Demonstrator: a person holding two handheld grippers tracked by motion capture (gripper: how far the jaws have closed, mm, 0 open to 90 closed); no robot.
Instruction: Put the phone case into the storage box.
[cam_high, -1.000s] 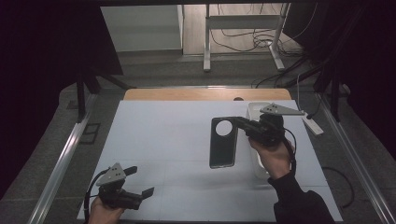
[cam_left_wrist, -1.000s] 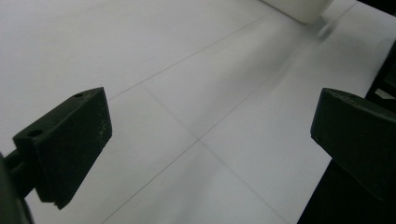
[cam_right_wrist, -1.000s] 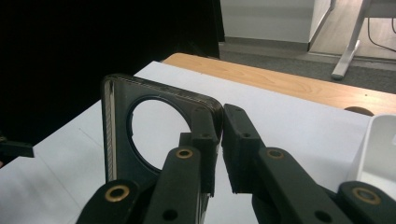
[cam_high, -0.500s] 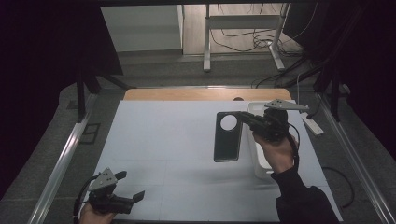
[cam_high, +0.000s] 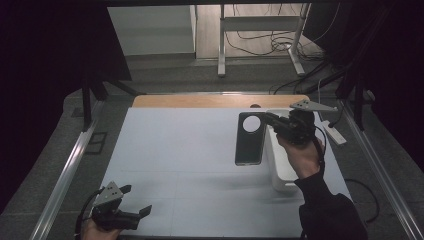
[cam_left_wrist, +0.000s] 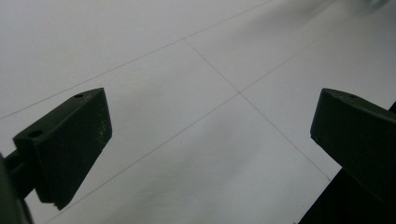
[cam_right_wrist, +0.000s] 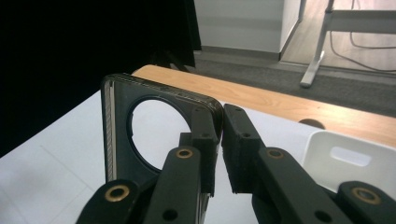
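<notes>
The right gripper (cam_high: 267, 120) has its fingers (cam_right_wrist: 205, 140) pinched tight on the upper edge of a dark phone case (cam_high: 249, 139), the one with a big round camera cutout, and holds it above the white surface (cam_high: 175, 150), hanging lengthwise. Just beside it, under the right hand (cam_high: 302, 157), sits a white bin (cam_high: 280, 170). Down at the near left corner, the left gripper (cam_high: 137, 200) hovers low over the surface, fingers (cam_left_wrist: 70, 144) spread wide, nothing between them.
</notes>
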